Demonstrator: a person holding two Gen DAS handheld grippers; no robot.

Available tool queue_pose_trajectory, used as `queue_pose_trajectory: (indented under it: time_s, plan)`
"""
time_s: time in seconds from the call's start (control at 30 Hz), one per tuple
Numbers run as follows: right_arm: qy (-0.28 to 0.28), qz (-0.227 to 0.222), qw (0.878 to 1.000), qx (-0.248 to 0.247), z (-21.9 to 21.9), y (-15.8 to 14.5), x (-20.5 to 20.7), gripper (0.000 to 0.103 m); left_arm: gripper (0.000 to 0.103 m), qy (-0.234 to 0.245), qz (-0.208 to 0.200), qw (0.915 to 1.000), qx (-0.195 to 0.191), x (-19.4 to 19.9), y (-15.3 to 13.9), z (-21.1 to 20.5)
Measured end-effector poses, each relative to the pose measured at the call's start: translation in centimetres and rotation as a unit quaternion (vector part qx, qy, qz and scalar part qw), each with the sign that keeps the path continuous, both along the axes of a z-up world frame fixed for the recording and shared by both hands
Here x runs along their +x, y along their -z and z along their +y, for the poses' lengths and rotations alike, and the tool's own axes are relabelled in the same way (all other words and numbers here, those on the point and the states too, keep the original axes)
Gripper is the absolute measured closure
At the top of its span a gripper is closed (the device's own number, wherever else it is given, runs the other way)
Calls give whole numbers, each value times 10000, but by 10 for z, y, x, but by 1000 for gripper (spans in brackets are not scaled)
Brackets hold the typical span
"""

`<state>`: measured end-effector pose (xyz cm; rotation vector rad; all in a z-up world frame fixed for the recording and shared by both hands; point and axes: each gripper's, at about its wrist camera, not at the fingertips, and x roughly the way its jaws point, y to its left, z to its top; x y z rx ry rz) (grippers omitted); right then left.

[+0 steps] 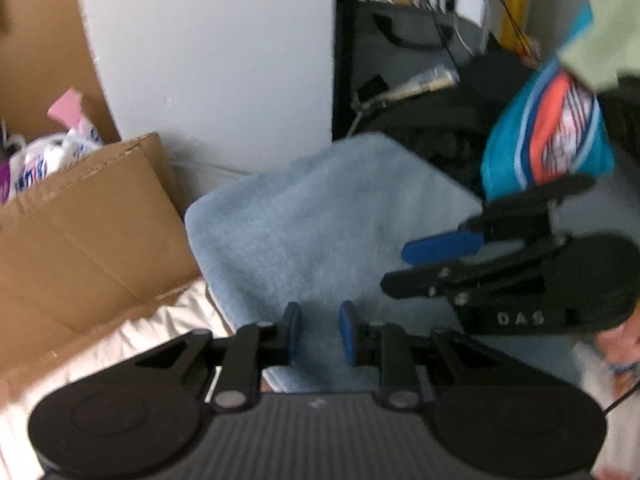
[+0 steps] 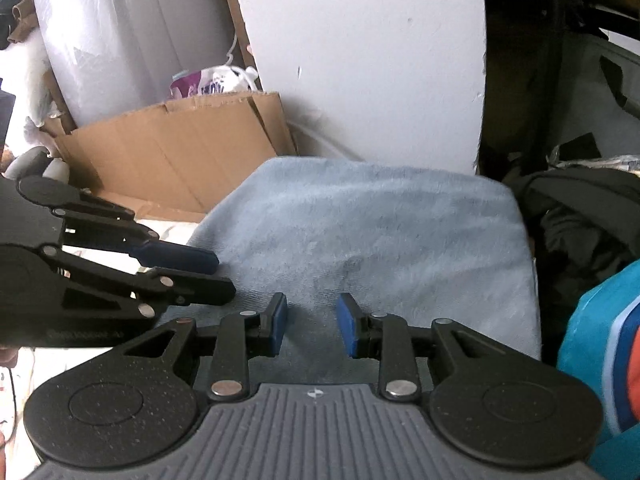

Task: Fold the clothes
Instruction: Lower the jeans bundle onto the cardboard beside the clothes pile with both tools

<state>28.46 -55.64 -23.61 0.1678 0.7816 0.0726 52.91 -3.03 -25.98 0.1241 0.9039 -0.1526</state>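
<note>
Left gripper (image 1: 319, 330) and right gripper (image 2: 312, 330), jaws partly open and empty, hover over the folded light-blue towel (image 2: 372, 240) on the bed, cardboard box (image 1: 92, 236) behind; a shallow pinch may catch one layer only.

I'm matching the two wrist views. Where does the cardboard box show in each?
Left wrist: the cardboard box fills the left edge, left of the light blue towel.
Right wrist: the cardboard box sits upper left, behind the towel.
Shared landmark: the white wall panel.
</note>
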Motion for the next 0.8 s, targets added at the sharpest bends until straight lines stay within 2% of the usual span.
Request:
queue_pose_trajectory:
  time_s: [0.13, 0.27, 0.4, 0.57, 0.8]
  plan:
    - [43, 48, 10000, -51, 4, 7, 0, 67, 78, -53, 82, 10000, 3, 3, 9, 3]
    - [194, 121, 9997, -44, 6, 5, 0, 67, 79, -127, 72, 9996, -251, -1, 7, 9]
    - [359, -3, 9994, -31, 14, -1, -12, 67, 81, -84, -102, 9994, -320, -18, -4, 6]
    - [284, -128, 9995, -94, 33, -4, -33, 67, 81, 59, -260, 9992, -297, -45, -12, 3]
    - [307, -298, 9989, -205, 50, -1, -52, 68, 79, -198, -298, 9983, -462, -69, -13, 8]
